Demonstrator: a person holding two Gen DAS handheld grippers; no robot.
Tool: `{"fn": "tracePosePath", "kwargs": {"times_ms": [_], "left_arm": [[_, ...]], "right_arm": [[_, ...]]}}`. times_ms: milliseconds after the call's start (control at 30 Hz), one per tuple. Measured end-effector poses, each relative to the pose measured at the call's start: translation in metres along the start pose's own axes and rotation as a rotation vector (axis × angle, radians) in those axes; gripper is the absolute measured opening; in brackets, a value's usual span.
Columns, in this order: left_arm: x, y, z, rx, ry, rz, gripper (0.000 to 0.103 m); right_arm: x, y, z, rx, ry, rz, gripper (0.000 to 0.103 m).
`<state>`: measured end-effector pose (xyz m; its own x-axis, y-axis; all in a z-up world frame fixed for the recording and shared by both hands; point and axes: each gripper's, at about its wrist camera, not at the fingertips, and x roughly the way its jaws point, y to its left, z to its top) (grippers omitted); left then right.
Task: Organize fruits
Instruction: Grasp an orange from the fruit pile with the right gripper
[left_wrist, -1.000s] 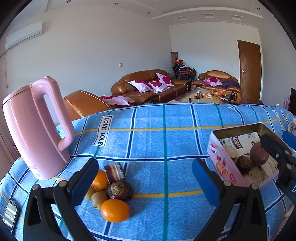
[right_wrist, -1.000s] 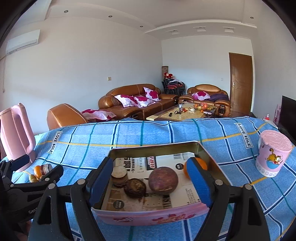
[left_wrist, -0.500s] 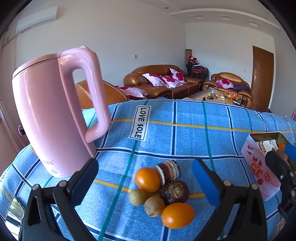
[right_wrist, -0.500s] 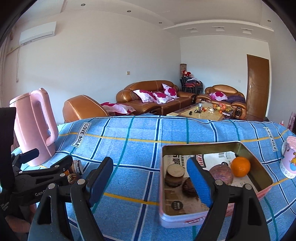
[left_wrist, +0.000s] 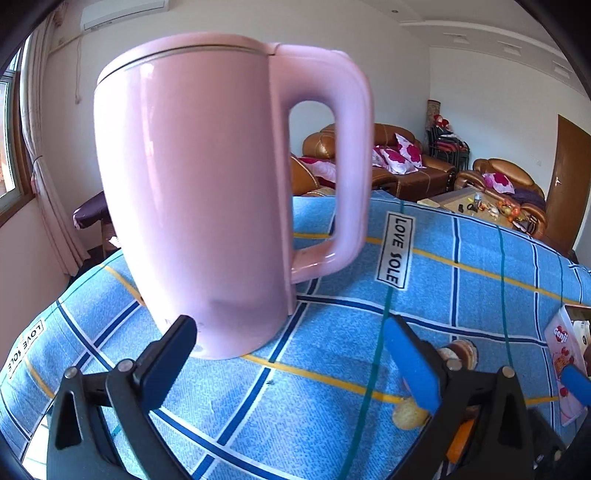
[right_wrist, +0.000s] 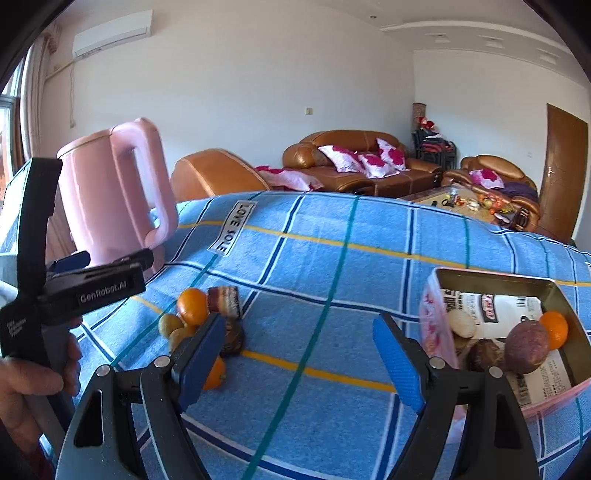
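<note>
Both my grippers, left gripper (left_wrist: 291, 354) and right gripper (right_wrist: 299, 354), have jaws spread wide, nothing held. The loose pile of oranges and brown fruits (right_wrist: 201, 325) sits on the blue checked tablecloth (right_wrist: 332, 266) beside the tall pink plastic kettle (left_wrist: 207, 192), well apart from the pink-sided rectangular metal tin (right_wrist: 554, 295) holding more fruit.

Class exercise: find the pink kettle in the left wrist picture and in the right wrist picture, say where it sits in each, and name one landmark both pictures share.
Left wrist view: the pink kettle fills the upper left and centre, standing on the blue checked cloth, handle to the right.
Right wrist view: the pink kettle stands at far left, partly behind the left hand-held gripper.
Shared landmark: the LOVE SOLE label on the cloth, right of the kettle.
</note>
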<state>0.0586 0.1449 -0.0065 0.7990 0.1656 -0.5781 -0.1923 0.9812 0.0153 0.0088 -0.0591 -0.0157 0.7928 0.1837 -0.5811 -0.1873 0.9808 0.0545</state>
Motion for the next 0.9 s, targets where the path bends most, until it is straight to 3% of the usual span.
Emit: {"fn": "tracePosePath", "kwargs": {"times_ms": [167, 333, 467, 533, 567, 700, 800, 900], "left_arm": [[0.001, -0.007, -0.003, 0.051, 0.007, 0.022, 0.103], [0.003, -0.018, -0.005, 0.110, 0.010, 0.024, 0.103], [0.002, -0.014, -0.003, 0.092, 0.008, -0.006, 0.103], [0.003, -0.010, -0.002, 0.071, 0.011, -0.017, 0.103], [0.003, -0.008, -0.002, 0.060, 0.014, -0.025, 0.103], [0.004, -0.003, -0.001, 0.035, 0.038, -0.087, 0.103], [0.003, -0.004, -0.002, 0.046, 0.045, -0.108, 0.103], [-0.006, -0.009, -0.007, 0.103, 0.045, -0.218, 0.103]], "right_arm": [[0.018, 0.021, -0.006, -0.028, 0.126, 0.159, 0.080], [0.034, 0.038, -0.011, -0.071, 0.214, 0.181, 0.058], [0.042, 0.039, -0.013, -0.061, 0.264, 0.197, 0.057], [0.042, 0.037, -0.011, -0.049, 0.257, 0.205, 0.053], [0.042, 0.036, -0.012, -0.040, 0.257, 0.214, 0.042], [0.039, 0.029, -0.013, -0.022, 0.254, 0.205, 0.042], [0.029, 0.017, -0.012, 0.014, 0.197, 0.188, 0.042], [0.013, 0.003, -0.011, 0.013, 0.118, 0.127, 0.042]]}}
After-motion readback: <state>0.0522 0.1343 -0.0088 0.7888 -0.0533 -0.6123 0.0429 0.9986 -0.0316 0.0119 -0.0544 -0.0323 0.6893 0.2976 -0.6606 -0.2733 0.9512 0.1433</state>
